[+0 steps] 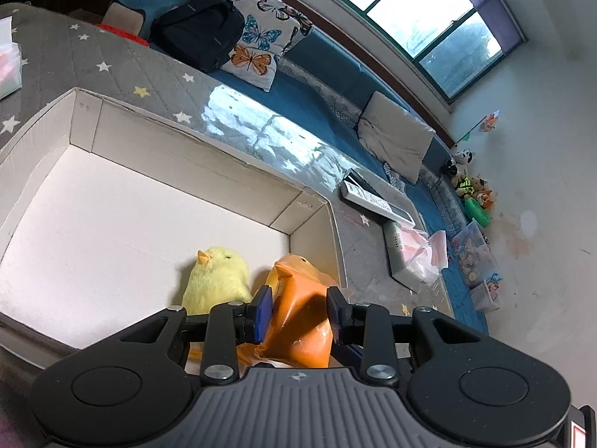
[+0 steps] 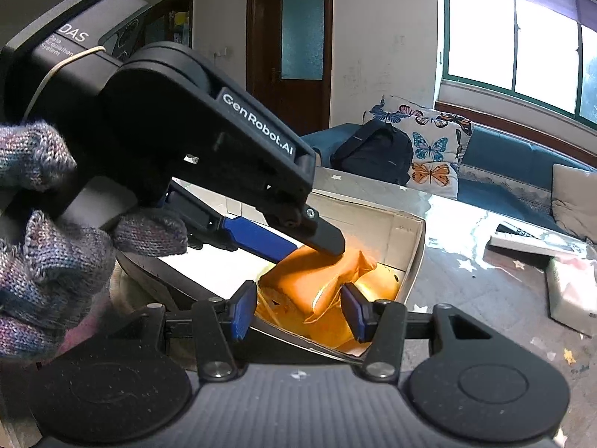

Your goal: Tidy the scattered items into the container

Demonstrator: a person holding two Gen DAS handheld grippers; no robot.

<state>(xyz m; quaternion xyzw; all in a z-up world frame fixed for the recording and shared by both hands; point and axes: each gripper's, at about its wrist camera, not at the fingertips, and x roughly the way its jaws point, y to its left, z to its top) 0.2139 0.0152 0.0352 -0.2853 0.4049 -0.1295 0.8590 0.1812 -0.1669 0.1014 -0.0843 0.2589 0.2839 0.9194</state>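
Note:
A white cardboard box point(image 1: 156, 138) lies on the grey star-patterned table. In its near right corner sit a yellow plush chick point(image 1: 218, 280) and an orange toy in an orange plastic bag point(image 1: 302, 321). My left gripper point(image 1: 300, 311) is shut on the orange bagged toy inside the box. In the right wrist view the left gripper point(image 2: 317, 246) reaches down onto the orange bag point(image 2: 317, 280). My right gripper point(image 2: 298, 310) is open, its jaws on either side of the bag at the box's near rim point(image 2: 414, 257), touching nothing I can tell.
A white remote point(image 1: 377, 199) and a packet in clear plastic point(image 1: 410, 257) lie on the table right of the box. A blue sofa point(image 1: 313, 86) with a black backpack point(image 1: 201, 30), butterfly cushions and small toys runs behind. A tissue box point(image 1: 9, 71) stands far left.

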